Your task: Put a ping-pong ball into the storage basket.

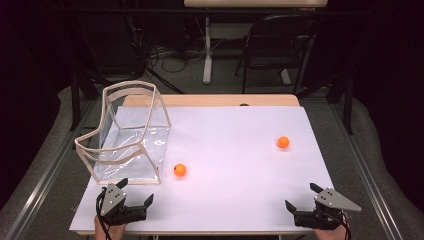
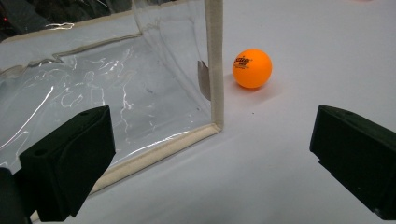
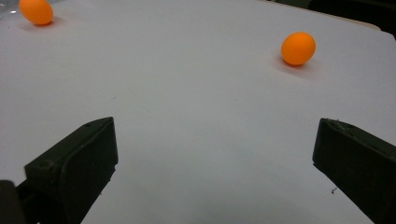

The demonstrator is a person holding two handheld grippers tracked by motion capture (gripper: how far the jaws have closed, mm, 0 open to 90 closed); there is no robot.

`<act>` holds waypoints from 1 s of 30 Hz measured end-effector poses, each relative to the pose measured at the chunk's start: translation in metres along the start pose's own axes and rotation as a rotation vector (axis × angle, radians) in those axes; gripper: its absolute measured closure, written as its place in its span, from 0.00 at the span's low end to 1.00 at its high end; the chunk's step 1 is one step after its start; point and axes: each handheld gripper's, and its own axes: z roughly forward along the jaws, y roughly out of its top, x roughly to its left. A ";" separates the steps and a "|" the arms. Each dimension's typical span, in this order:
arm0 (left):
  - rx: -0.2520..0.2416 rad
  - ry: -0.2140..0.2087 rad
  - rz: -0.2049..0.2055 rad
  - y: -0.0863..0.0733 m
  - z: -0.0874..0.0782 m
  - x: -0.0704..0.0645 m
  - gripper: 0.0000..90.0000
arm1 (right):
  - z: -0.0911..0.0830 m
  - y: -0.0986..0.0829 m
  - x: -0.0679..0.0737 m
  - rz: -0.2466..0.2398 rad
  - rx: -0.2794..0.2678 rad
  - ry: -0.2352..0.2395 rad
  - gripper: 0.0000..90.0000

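Note:
Two orange balls lie on the white table sheet (image 1: 235, 150). One ball (image 1: 180, 170) (image 2: 252, 68) (image 3: 36, 11) rests just right of a clear plastic bag with a beige trim (image 1: 131, 135) (image 2: 140, 84), which lies on its side at the left. The other ball (image 1: 283, 142) (image 3: 298, 48) sits toward the right. My left gripper (image 1: 135, 192) (image 2: 210, 154) is open near the front left edge, facing the bag's corner and the near ball. My right gripper (image 1: 301, 196) (image 3: 215, 158) is open at the front right, with nothing between its jaws.
A dark folding chair (image 1: 280, 45) and a table leg (image 1: 207, 50) stand beyond the far edge. Metal rails (image 1: 45, 170) run along both sides of the table. A small dark object (image 1: 244, 104) sits at the far edge.

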 end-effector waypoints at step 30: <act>0.010 -0.027 0.030 0.005 0.010 -0.003 0.00 | 0.065 0.031 -0.048 0.013 0.120 0.007 0.00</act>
